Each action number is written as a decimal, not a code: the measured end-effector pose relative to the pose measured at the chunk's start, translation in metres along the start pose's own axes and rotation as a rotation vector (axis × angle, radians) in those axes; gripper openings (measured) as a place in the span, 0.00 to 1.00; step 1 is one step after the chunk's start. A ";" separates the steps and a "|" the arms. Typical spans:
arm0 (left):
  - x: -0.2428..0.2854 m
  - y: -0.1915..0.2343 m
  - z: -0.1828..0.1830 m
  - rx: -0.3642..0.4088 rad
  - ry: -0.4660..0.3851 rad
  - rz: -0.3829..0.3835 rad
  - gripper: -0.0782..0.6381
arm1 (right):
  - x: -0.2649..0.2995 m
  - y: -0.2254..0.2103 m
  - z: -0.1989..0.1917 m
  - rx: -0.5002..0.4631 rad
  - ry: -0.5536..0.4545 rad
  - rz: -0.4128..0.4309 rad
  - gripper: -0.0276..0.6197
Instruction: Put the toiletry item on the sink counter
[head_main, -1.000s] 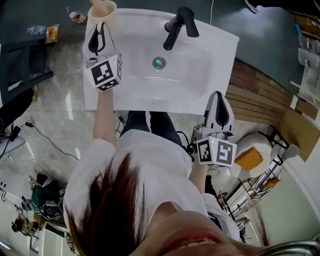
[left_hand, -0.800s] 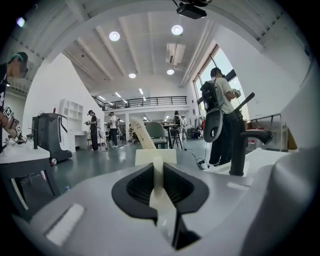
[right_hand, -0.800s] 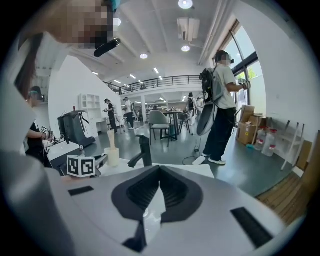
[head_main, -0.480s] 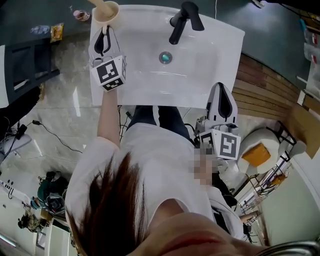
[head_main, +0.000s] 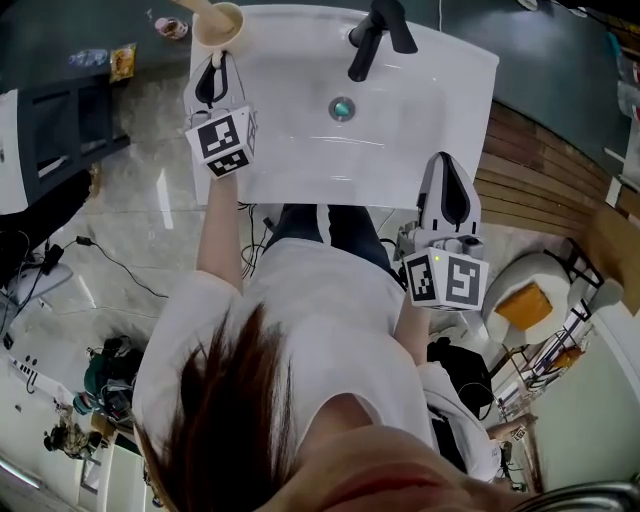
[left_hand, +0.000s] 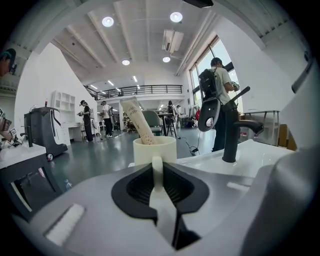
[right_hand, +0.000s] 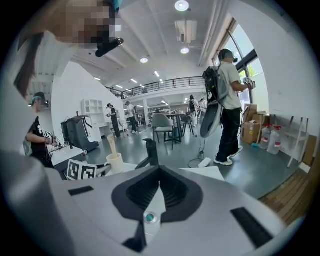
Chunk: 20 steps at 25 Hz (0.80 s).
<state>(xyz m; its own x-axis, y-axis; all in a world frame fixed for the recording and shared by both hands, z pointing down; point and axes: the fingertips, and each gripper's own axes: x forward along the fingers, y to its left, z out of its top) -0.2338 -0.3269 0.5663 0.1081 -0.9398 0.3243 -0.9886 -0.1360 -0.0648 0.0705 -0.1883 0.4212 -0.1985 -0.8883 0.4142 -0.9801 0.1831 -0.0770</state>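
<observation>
Left tongs (head_main: 213, 58) lowered with cup (head_main: 219, 22), faucet (head_main: 375, 35) nearby

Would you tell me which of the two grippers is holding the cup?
The left gripper: its jaws clamp the cream cup by its handle, whereas the right gripper holds nothing.

light: bright, ceiling lamps (left_hand: 175, 17) plus window (left_hand: 225, 50) | glare: sink (head_main: 300, 150) | edges: fisheye-warped, dark vignette

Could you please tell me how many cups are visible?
1: a cream cup at the back left corner of the sink, its handle between the left tongs, a tube in it. No others show.
</observation>
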 end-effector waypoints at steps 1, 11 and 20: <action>0.000 0.000 -0.003 0.001 0.009 -0.002 0.18 | 0.000 0.001 0.000 0.001 -0.001 0.003 0.05; 0.002 -0.002 -0.011 0.059 0.093 -0.020 0.18 | 0.001 0.012 0.004 0.008 -0.026 0.027 0.05; 0.002 -0.001 -0.008 0.028 0.109 -0.028 0.18 | 0.000 0.018 0.011 0.020 -0.047 0.035 0.05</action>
<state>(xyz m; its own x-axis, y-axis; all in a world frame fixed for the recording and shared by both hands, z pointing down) -0.2337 -0.3257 0.5745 0.1220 -0.8962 0.4265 -0.9818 -0.1719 -0.0802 0.0525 -0.1890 0.4100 -0.2320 -0.9004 0.3682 -0.9725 0.2062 -0.1086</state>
